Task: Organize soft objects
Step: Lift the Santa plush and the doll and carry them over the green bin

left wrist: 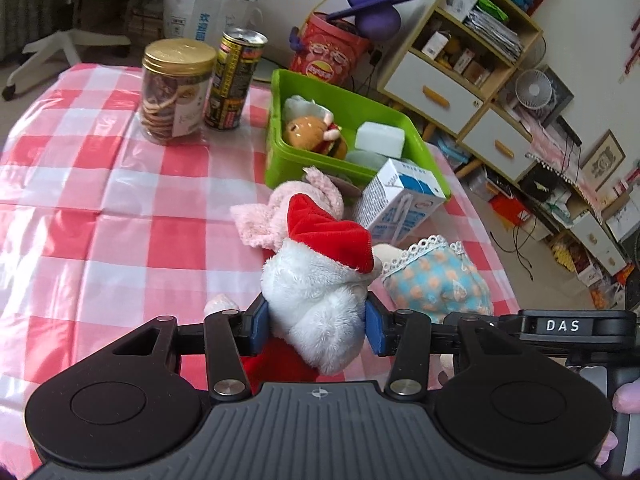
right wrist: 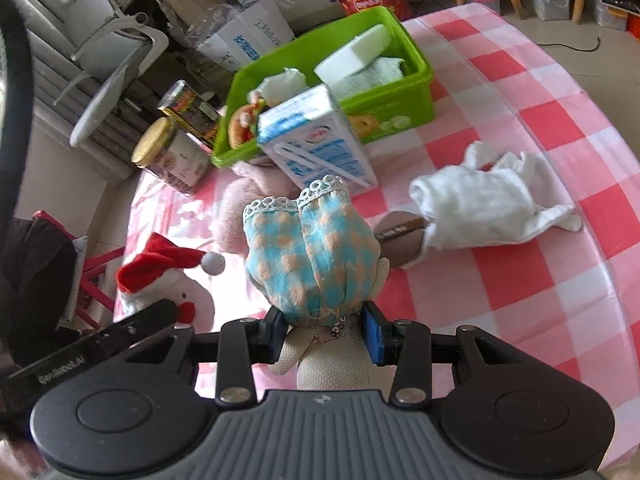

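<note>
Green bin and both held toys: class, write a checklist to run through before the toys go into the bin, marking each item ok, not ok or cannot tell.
1. Left gripper clamped on the white Santa plush: ok.
2. Right gripper clamped on the checked-dress doll: ok.
3. Green bin has spare room: cannot tell; sponge block and burger toy already fill much of it.
4. Way to the bin clear: not ok; milk carton stands in front.
5. Other soft things remain out: white cloth, pink plush: not ok.
</note>
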The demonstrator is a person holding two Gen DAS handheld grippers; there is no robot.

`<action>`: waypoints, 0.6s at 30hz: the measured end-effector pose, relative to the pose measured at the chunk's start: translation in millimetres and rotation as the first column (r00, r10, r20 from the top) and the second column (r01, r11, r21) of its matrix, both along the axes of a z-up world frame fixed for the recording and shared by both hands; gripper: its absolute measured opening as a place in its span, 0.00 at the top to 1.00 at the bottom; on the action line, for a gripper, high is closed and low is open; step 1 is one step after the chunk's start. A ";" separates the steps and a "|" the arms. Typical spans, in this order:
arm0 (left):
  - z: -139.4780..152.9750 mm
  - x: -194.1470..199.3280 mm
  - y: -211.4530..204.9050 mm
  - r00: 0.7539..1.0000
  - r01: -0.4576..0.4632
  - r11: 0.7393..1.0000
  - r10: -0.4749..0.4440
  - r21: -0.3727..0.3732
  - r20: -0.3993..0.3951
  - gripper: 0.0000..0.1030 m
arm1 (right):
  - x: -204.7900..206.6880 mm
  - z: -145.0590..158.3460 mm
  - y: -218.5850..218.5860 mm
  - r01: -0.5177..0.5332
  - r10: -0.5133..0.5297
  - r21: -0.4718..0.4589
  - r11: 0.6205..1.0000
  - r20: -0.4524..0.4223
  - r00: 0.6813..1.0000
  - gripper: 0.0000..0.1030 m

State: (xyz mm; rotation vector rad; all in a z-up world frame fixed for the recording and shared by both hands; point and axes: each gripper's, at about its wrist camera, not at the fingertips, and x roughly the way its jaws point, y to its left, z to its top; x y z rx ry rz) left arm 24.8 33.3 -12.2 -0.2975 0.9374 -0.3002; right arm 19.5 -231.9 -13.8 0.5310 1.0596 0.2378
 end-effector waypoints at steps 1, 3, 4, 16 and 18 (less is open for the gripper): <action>0.7 -0.7 3.0 1.000 -0.008 1.000 0.008 -0.006 0.000 0.54 | 0.0 3.0 1.9 0.001 -0.001 0.007 1.000 0.008 1.000 0.88; 4.2 -1.9 9.8 1.000 -0.022 1.000 0.023 -0.019 0.007 0.54 | -0.4 8.4 6.2 0.002 -0.003 0.016 1.000 0.022 1.000 0.88; 6.4 -3.0 12.4 1.000 -0.028 0.999 0.028 -0.023 0.011 0.54 | -0.3 10.7 8.4 0.000 -0.001 0.018 1.000 0.028 1.000 0.88; 7.4 -1.9 42.6 0.998 -0.054 0.998 0.054 -0.027 0.032 0.54 | 2.6 32.7 36.5 -0.020 0.017 0.025 1.000 0.101 0.995 0.88; 6.6 0.4 49.0 0.997 -0.068 0.997 0.069 -0.043 0.024 0.54 | 3.8 38.2 39.2 -0.019 0.016 0.024 1.000 0.121 0.993 0.88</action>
